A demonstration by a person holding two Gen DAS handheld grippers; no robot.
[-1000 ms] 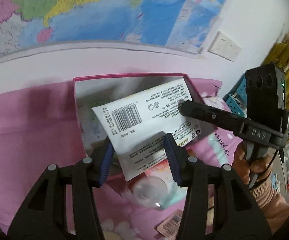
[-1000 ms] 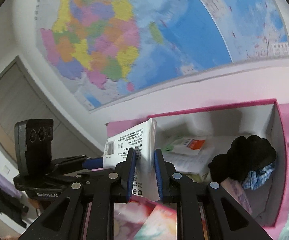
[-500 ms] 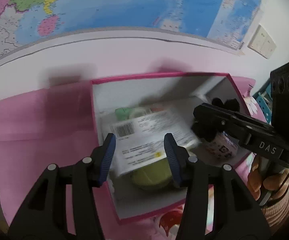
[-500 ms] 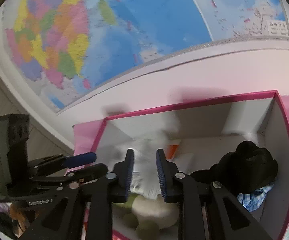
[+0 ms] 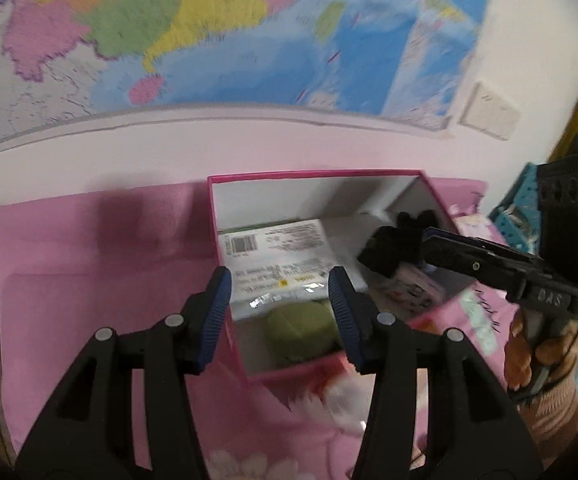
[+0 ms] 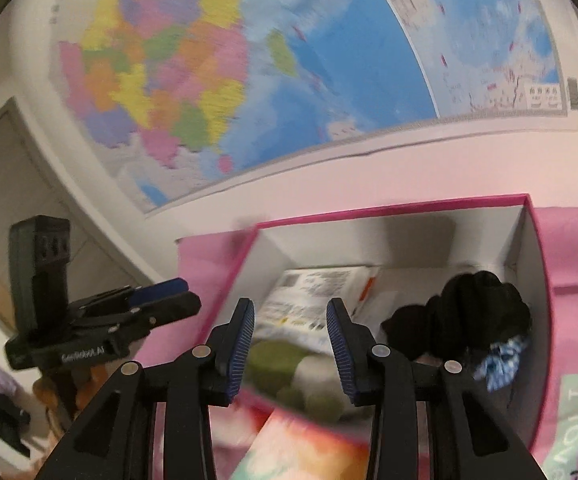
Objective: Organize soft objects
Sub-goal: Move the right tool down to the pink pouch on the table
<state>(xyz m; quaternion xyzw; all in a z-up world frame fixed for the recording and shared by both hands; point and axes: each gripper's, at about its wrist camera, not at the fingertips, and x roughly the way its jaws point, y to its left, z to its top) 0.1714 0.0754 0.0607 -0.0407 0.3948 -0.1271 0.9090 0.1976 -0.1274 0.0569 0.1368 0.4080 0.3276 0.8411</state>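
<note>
Our left gripper (image 5: 279, 306) hovers, fingers apart and empty, above the pink-rimmed white cardboard box (image 5: 313, 174) on the pink cloth (image 5: 101, 280). The white printed soft packet (image 5: 281, 256) lies inside it, over a green plush (image 5: 299, 330). Our right gripper (image 6: 291, 340) has just been opening, nothing between its fingers.

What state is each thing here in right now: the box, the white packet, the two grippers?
pink box: open, no lid on it
white packet: lying inside the box, partly over a green soft item
black soft item: inside the box
left gripper: open, empty
right gripper: jaws just opened, empty
</note>
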